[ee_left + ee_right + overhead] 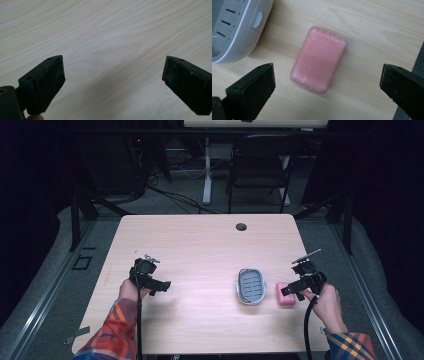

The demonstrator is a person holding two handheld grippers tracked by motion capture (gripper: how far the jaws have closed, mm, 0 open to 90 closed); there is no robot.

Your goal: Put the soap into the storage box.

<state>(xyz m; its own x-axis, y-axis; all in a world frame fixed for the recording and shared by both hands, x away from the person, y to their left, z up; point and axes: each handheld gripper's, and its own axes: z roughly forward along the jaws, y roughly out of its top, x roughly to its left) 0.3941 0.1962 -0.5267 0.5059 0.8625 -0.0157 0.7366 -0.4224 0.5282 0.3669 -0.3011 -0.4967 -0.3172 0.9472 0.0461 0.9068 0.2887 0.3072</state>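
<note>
High view: a pale wood-grain rectangular tabletop (200,250) carries a grey oval plastic soap dish with a slotted floor (251,286) and, just beside it on the right, a pink rectangular bar of soap (286,298). The left tongs (162,286), held in the person's left hand (131,289), sit over bare wood well apart from the dish; the right tongs (287,290), held in the right hand (327,301), sit directly over the soap. Plaid sleeves enter from the bottom edge. Left gripper view: the left tongs (113,80) stand wide open above bare tabletop (105,32), with nothing between the two black jaws. Right gripper view: the right tongs (327,83) stand wide open and hold nothing; the pink soap (319,58) lies flat on the tabletop (372,30) between and beyond the jaws, untouched, with the soap dish (235,30) near it at upper left.
</note>
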